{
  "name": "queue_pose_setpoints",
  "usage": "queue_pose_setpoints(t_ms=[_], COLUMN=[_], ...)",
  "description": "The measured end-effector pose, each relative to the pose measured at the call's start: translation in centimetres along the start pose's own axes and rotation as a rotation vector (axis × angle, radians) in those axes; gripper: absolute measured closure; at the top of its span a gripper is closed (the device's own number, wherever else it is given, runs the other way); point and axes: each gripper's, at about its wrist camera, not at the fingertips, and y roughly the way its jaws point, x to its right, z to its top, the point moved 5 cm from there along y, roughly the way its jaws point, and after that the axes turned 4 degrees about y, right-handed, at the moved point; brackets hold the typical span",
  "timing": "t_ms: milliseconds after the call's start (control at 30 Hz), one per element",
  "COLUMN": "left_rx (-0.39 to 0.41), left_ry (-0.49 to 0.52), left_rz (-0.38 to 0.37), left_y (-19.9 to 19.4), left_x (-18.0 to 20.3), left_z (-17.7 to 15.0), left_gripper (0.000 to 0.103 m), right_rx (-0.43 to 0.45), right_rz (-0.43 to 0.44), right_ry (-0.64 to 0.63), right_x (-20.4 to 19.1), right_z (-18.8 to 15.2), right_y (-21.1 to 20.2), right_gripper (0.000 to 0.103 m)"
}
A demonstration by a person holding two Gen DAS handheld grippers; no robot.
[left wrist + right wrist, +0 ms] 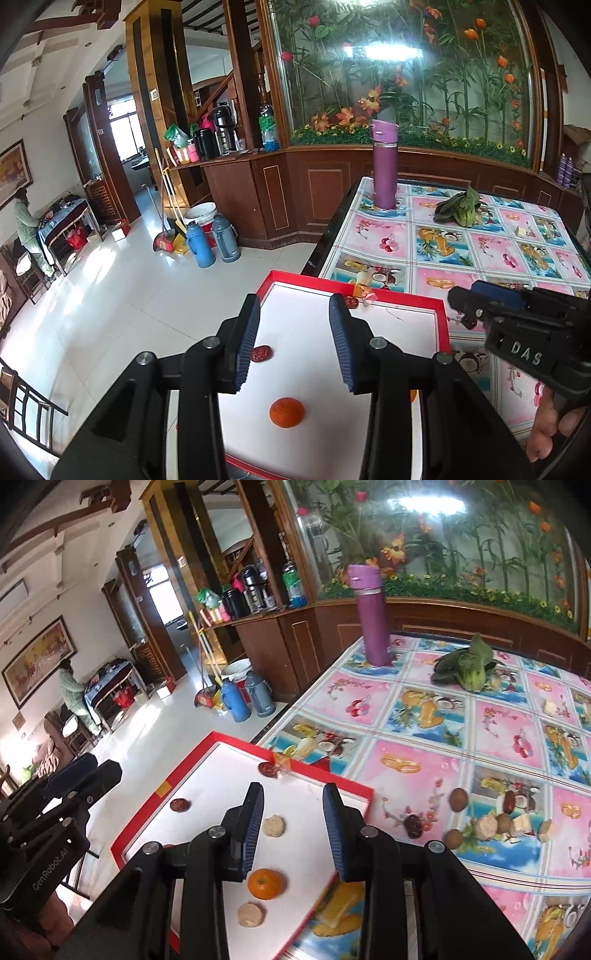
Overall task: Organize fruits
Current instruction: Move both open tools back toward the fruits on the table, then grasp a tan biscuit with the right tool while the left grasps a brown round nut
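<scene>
A red-rimmed white tray (406,294) (236,741) lies at the table's left corner and overhangs the edge. It holds an orange tangerine (287,411) (266,883), two beige round pieces (274,826) and dark red slices (261,353) (180,805). My left gripper (295,343) (103,768) hovers open over the tray, empty, with the tangerine just below its fingers. My right gripper (293,827) (463,295) is open and empty over the tray's right side. On the tablecloth to the right lie kiwis (458,798), a red date (509,801), a dark red fruit (413,826) and beige pieces (485,827).
A tall purple bottle (384,166) (371,616) and a green leafy vegetable (461,210) (467,668) stand at the far side of the table. Thermos flasks (199,243) and brooms sit on the floor to the left. A person (74,690) stands far off.
</scene>
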Motion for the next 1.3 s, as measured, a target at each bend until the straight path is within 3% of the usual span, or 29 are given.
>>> queue_pose_setpoints(t_ms=[133, 267, 367, 533, 633, 767, 1067, 1300], left_rx=[-0.043, -0.089, -0.109, -0.143, -0.158, -0.188, -0.227, -0.244], left_ry=[0.003, 0.056, 0.110, 0.186, 0.228, 0.255, 0.285, 0.320], left_rz=[-0.073, -0.166, -0.267, -0.377, -0.411, -0.435, -0.445, -0.476], left_y=[0.8, 1.6, 1.8, 2.5, 2.9, 3.7, 5.7, 7.0], left_x=[1.3, 4.3, 7.5, 12.7, 15.2, 16.7, 19.2, 22.0], left_z=[-0.4, -1.4, -2.0, -2.1, -2.1, -2.5, -2.6, -2.5], left_gripper=[0.050, 0.049, 0.049, 0.049, 0.049, 0.049, 0.049, 0.049], right_rx=[0.054, 0.130, 0.128, 0.082, 0.031, 0.024, -0.073, -0.088], right_rz=[-0.032, -0.155, -0.315, -0.394, -0.334, -0.367, -0.168, -0.153], right_ry=[0.072, 0.170, 0.254, 0.405, 0.438, 0.423, 0.452, 0.464], right_x=[4.7, 13.5, 21.2, 28.2, 28.5, 28.8, 27.0, 26.8], right_z=[0.1, -0.9, -2.7, -4.8, -5.0, -4.3, -4.2, -4.6], right_y=[-2.7, -7.5, -10.8, -12.6, -10.9, -9.0, -3.4, -2.1], right_gripper=[0.071, 0.070, 0.068, 0.068, 0.066, 0.066, 0.067, 0.069])
